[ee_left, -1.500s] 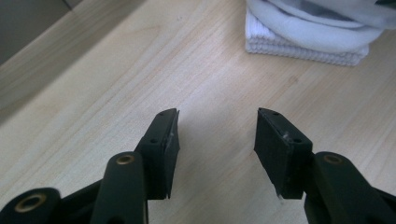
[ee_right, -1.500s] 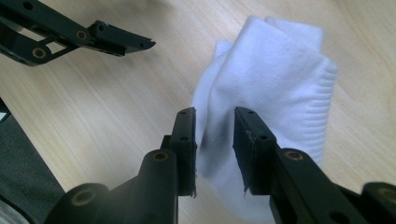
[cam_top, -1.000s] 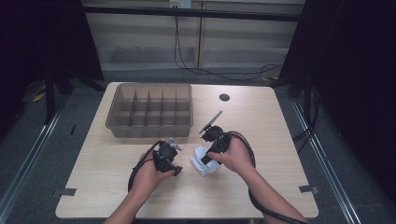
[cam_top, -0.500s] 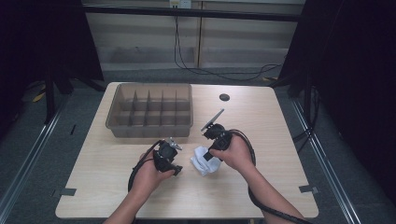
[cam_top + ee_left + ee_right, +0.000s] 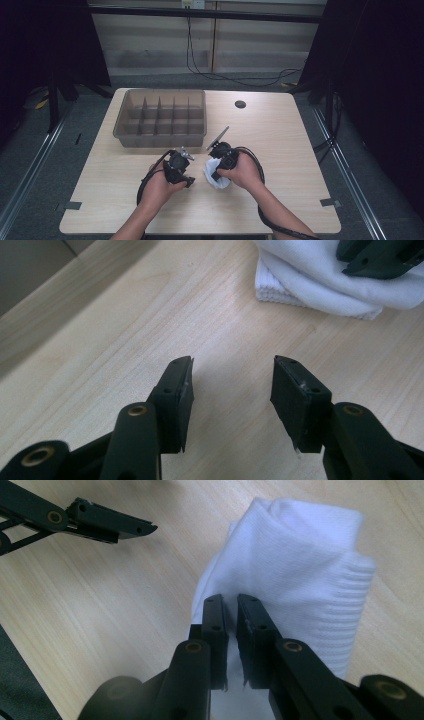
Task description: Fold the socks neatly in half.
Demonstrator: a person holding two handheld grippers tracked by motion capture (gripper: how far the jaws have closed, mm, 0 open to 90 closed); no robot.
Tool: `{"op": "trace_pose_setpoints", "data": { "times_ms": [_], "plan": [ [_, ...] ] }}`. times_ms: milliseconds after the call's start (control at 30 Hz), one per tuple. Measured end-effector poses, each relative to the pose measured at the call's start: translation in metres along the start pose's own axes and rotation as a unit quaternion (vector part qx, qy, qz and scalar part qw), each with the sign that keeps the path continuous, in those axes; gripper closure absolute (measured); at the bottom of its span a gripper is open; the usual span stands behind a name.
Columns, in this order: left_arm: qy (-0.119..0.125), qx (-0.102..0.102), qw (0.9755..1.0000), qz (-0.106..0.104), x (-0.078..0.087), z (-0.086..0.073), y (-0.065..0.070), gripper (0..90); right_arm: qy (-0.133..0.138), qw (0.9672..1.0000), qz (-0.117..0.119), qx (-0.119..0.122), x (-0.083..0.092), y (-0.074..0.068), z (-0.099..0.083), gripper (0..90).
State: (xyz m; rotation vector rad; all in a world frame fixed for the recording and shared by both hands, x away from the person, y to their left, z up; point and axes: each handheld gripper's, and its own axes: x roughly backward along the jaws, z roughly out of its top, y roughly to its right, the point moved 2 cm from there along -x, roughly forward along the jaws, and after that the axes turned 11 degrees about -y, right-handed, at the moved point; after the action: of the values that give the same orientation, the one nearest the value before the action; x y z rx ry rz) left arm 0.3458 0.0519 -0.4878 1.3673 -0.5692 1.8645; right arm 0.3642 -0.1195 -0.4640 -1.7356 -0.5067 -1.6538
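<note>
A folded white cloth point(image 5: 221, 182), ribbed at one edge like a sock, lies on the wooden table point(image 5: 280, 135) near its front middle. My right gripper point(image 5: 216, 172) comes down on it from behind. Its jaws have just been closing and now pinch a fold of the cloth point(image 5: 300, 570) between the pads, as the right gripper point(image 5: 230, 600) shows in its own view. My left gripper point(image 5: 189, 179) hovers just left of the cloth. Its jaws stand open over bare wood, nothing between them point(image 5: 232, 365). The cloth point(image 5: 310, 285) and the right gripper point(image 5: 380, 260) lie ahead of it.
A brown translucent bin point(image 5: 120, 131) with several compartments stands at the back left of the table. A small dark disc point(image 5: 240, 104) sits near the far edge. Cables trail from both grippers toward the person. Dark floor surrounds the table.
The right gripper has sunk slightly onto the cloth and its jaws have closed on a fold. The left hand has stayed in place.
</note>
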Motion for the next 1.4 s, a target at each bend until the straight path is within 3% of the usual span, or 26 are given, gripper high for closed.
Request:
{"op": "trace_pose_setpoints", "data": {
  "times_ms": [267, 467, 667, 867, 1033, 1233, 1400],
  "plan": [
    [0.000, -0.002, 1.0000, 0.001, 0.000, 0.000, 0.000, 51.0, 0.017, 0.9998, 0.004, -0.009, 0.018, 0.003, -0.003, 77.6],
    [0.002, 0.003, 1.0000, -0.002, -0.001, 0.001, 0.002, 51.1, 0.033, 0.9991, -0.012, -0.024, 0.036, 0.013, -0.009, 76.7],
    [-0.002, -0.003, 1.0000, -0.002, 0.000, 0.000, 0.000, 51.2, 0.026, 0.9982, -0.028, -0.046, 0.031, 0.030, -0.018, 75.5],
    [0.000, 0.002, 1.0000, -0.005, 0.000, 0.001, 0.001, 51.5, 0.031, 0.9974, -0.020, -0.062, 0.030, 0.041, -0.028, 74.5],
    [-0.003, 0.000, 1.0000, -0.006, -0.002, 0.002, 0.003, 51.5, 0.032, 0.9957, -0.031, -0.081, 0.034, 0.054, -0.040, 74.3],
    [-0.006, -0.001, 1.0000, -0.007, -0.002, 0.002, 0.003, 51.8, 0.018, 0.9955, -0.032, -0.088, 0.021, 0.061, -0.042, 74.6],
    [-0.009, 0.002, 0.9999, -0.012, -0.003, 0.001, 0.002, 52.3, 0.011, 0.9964, -0.022, -0.081, 0.010, 0.057, -0.038, 74.7]
  ]
}}
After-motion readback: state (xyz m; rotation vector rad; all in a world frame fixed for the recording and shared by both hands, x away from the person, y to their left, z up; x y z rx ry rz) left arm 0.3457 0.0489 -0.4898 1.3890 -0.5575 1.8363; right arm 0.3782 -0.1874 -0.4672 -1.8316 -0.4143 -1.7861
